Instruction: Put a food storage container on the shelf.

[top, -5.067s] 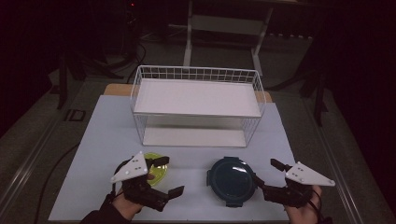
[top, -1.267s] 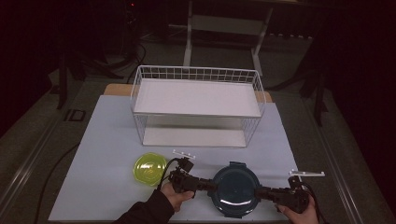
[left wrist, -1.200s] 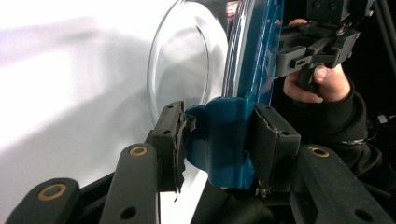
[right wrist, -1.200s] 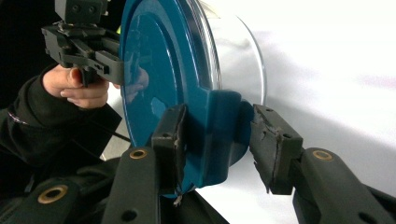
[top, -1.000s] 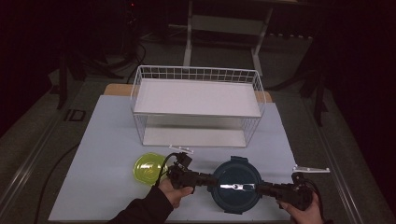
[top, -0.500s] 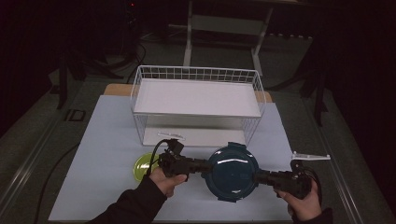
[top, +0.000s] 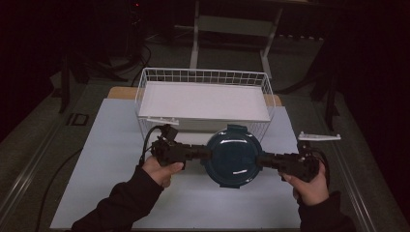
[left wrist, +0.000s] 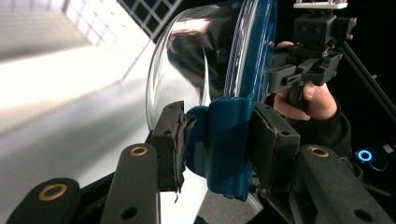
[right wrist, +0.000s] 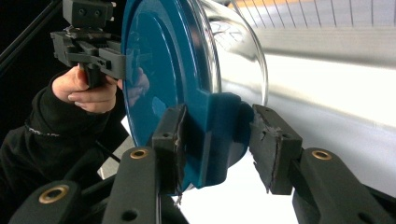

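Dark studio, white table: from above, we hold a lidded glass container aloft before the wire basket, left gripper and right gripper gripping opposite sides. Left gripper view: jaws pinch the blue lid clip. Right gripper view: the other clip sits between our jaws, one pad perhaps apart. Glass seems heavy, slick, breakable; the clips look the safest holds.

Lidded container hiding the wire basket's front lower edge, both forearms cut off at the bottom edge, room beyond the bench too dark to resolve
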